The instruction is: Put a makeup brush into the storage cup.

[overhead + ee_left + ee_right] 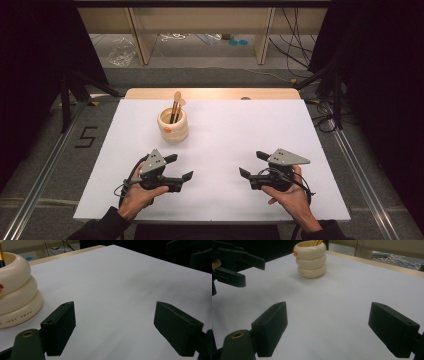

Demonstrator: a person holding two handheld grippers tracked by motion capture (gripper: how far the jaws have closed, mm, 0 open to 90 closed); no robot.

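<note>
Holder (173,126): cream, three stacked rings, small orange mark on its side, upright on the white table (240,135), toward the far edge, left of centre. Brushes (175,106): tan handles, standing inside holder, leaning slightly, tips above rim.

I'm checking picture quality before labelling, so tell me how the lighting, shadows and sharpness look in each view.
High view: white table evenly bright, surroundings dark, cream holder a little soft. Left gripper view: holder near and sharp enough to read its lettering, faint grey shadows on the sheet. Right gripper view: holder fairly clear, soft shadow beside it, background blurred.
</note>
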